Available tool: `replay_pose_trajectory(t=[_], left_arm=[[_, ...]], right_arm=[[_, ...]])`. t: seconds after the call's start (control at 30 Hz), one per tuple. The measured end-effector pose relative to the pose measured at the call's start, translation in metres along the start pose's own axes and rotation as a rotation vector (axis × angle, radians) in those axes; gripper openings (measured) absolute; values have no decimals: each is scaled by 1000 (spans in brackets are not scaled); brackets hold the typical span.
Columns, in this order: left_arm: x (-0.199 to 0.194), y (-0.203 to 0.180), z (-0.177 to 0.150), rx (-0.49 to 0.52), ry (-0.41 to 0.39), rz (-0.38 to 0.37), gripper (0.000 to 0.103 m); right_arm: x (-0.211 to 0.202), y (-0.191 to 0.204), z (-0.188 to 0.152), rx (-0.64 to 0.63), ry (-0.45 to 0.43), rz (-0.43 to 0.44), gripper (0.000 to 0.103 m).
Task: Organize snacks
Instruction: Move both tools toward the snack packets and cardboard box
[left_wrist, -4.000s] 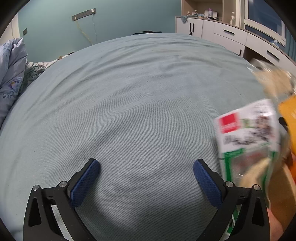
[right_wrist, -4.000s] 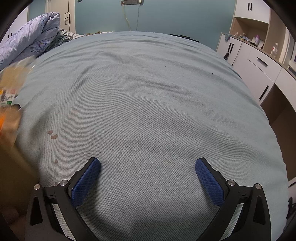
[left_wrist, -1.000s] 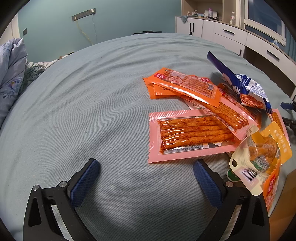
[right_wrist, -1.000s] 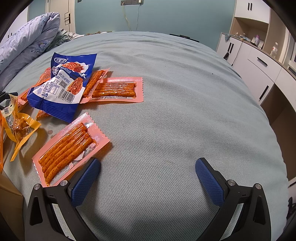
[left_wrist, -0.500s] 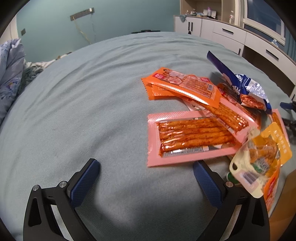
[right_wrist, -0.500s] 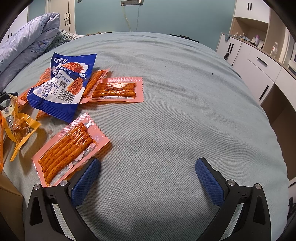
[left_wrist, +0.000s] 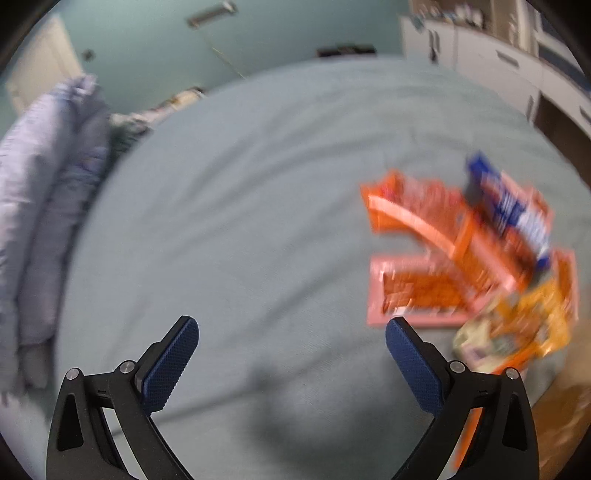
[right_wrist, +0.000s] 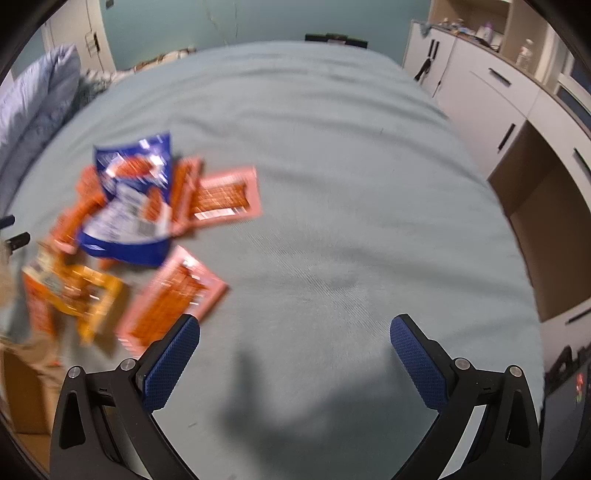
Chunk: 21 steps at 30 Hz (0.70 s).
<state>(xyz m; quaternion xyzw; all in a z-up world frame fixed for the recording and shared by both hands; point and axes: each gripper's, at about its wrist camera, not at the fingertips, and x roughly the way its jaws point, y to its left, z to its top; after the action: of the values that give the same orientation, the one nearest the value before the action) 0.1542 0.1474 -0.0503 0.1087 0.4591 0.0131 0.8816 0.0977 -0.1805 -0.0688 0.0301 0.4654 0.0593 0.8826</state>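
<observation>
Both grippers are lifting back from the bed since 0.5 s ago, blurring the views. Left gripper (left_wrist: 291, 347) and right gripper (right_wrist: 294, 343) are hanging released, gripping nothing. Snack packets (right_wrist: 147, 229) are lying heaped near the bed's (right_wrist: 332, 147) near-left edge, all unsorted.

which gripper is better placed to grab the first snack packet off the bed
Right, probably. The right gripper has its open jaws beside the nearest pink packet; the left gripper is open too, its nearest packet slightly farther ahead.
</observation>
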Motion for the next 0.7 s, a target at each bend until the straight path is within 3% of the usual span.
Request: replay_pose_trajectory(t=[0.2, 0.27, 0.37, 0.4, 0.5, 0.6, 0.7], left_arm=[[-114, -19, -16, -31, -310, -92, 103], [-133, -31, -24, -1, -361, -108, 103], [-143, -54, -34, 36, -349, -67, 103], [-147, -63, -42, 55, -349, -21, 103], [-156, -81, -49, 112, -365, 21, 103], [-165, -86, -50, 148, -386, -91, 103], [-159, -90, -49, 164, -300, -200, 103]], right_arm=[[-91, 28, -23, 3, -225, 4, 103], [-110, 32, -37, 44, -279, 27, 103], [-122, 32, -53, 116, -294, 110, 103], [-122, 33, -58, 125, -288, 147, 103], [-124, 38, -64, 108, -300, 174, 103], [-128, 36, -65, 74, -311, 179, 103], [-120, 46, -65, 19, -275, 228, 103]])
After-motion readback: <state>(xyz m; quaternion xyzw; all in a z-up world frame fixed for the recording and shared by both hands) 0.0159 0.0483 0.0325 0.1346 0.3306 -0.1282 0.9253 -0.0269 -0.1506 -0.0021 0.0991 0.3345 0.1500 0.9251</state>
